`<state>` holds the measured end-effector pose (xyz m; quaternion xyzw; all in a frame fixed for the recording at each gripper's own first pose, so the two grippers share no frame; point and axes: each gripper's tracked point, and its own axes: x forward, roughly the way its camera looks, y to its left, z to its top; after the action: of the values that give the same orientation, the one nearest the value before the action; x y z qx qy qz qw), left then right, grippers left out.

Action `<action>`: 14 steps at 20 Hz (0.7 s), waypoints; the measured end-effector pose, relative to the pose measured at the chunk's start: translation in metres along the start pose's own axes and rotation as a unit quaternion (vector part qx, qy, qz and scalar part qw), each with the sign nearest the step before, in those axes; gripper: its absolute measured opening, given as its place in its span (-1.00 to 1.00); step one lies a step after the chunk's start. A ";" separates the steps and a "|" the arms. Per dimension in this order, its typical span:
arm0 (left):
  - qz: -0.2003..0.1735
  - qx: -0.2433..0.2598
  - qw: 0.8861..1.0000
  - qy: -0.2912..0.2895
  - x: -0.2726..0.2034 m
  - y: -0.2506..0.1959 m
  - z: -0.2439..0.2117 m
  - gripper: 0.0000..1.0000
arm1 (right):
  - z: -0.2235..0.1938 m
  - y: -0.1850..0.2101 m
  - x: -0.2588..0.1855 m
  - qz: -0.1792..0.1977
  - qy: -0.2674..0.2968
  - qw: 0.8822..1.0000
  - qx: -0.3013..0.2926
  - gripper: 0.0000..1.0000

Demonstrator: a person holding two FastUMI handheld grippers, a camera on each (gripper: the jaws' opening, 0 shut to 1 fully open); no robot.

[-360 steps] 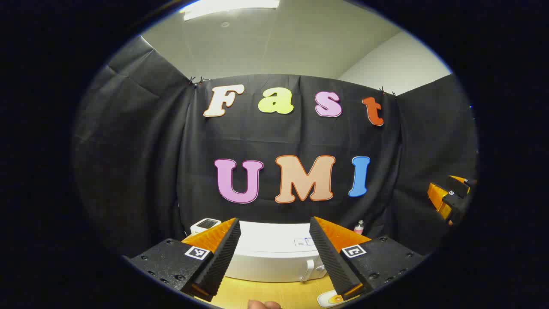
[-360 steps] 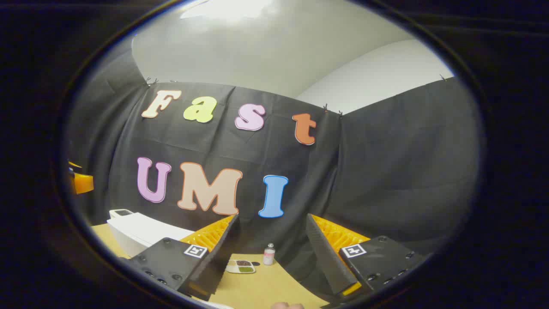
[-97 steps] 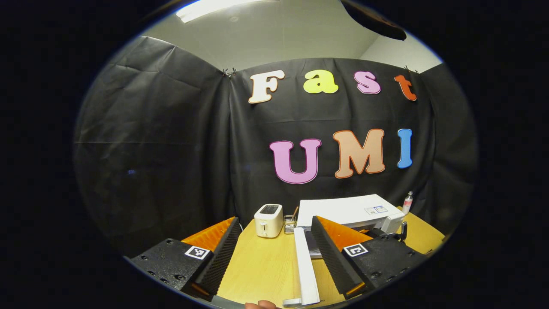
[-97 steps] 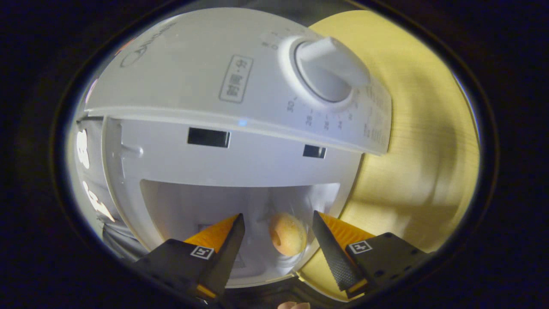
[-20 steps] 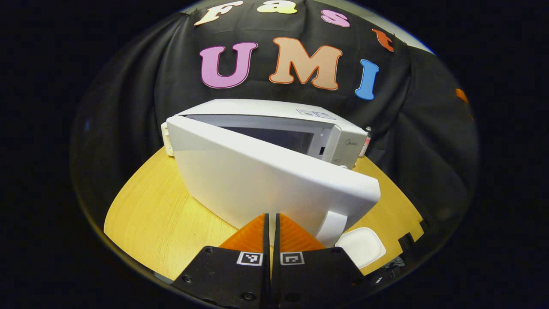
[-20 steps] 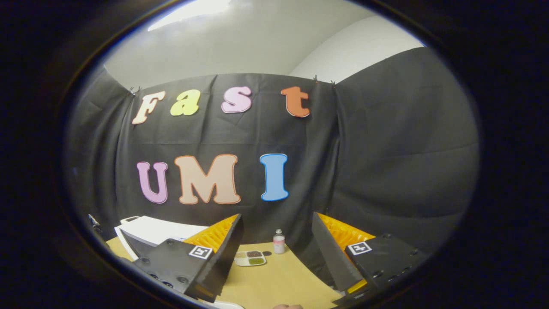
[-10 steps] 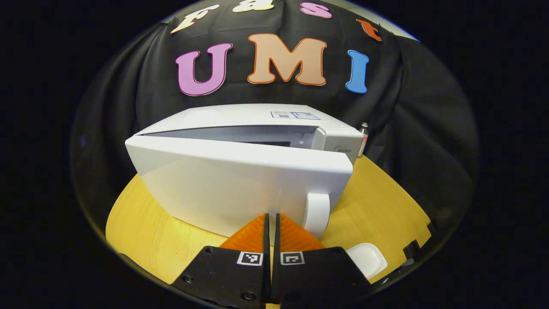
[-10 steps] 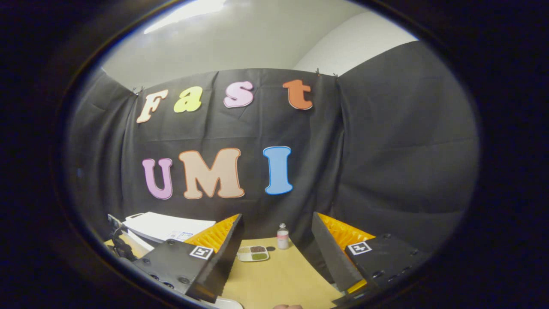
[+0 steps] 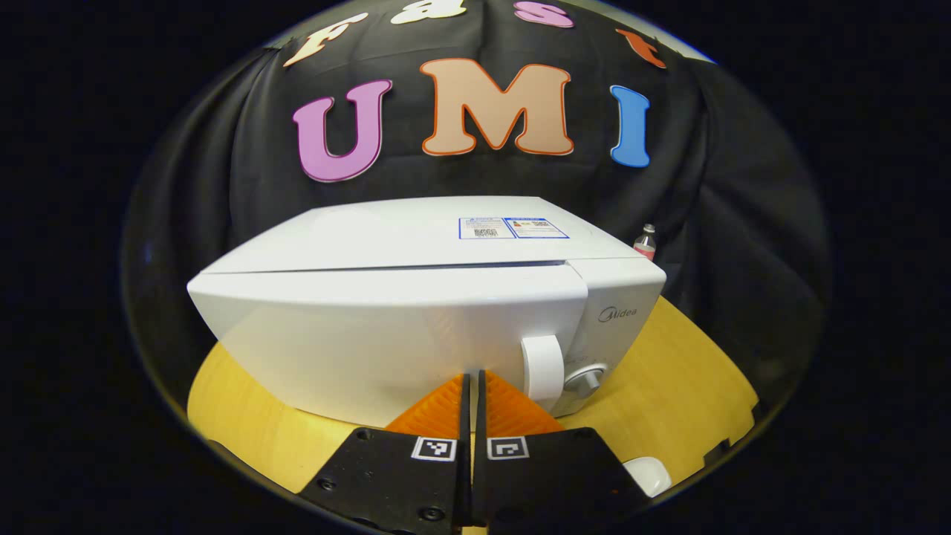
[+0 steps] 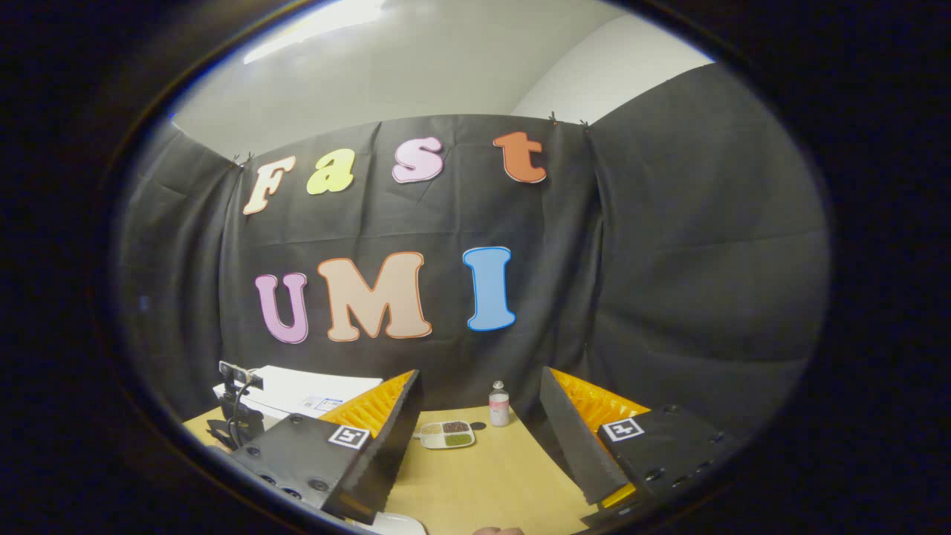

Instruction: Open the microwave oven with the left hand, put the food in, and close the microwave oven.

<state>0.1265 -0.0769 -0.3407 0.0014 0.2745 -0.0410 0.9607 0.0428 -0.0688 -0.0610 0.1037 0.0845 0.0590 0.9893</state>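
In the left gripper view, the left gripper (image 9: 469, 383) has its jaws closed together with nothing between them, and its tips are at the door (image 9: 386, 342) of the microwave oven (image 9: 416, 297). The door lies flush with the oven body. The handle (image 9: 541, 365) and the knob (image 9: 584, 379) are just right of the tips. The oven stands on the yellow table (image 9: 669, 371). Behind the oven, a small bottle (image 9: 646, 242) stands. The food cannot be seen.

In the right gripper view, the right gripper (image 10: 479, 416) is wide open and empty, right of the oven (image 10: 297, 394). Beyond it lies a small divided dish (image 10: 446, 434).
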 end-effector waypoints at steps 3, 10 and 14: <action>0.007 -0.010 1.000 0.002 0.002 -0.001 -0.001 -0.97 | 0.005 -0.004 0.000 -0.007 -0.007 1.000 -0.002 0.73; -0.004 0.015 1.000 -0.025 -0.016 -0.004 0.013 -0.99 | -0.004 0.009 -0.002 0.000 0.007 1.000 0.002 0.73; -0.013 0.026 0.998 -0.060 -0.054 -0.007 0.028 -0.99 | -0.007 0.031 -0.001 0.014 0.011 1.000 -0.001 0.73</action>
<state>0.0952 -0.0801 -0.2881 0.0202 0.2155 -0.0605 0.9744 0.0373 -0.0375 -0.0610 0.1036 0.0936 0.0739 0.9874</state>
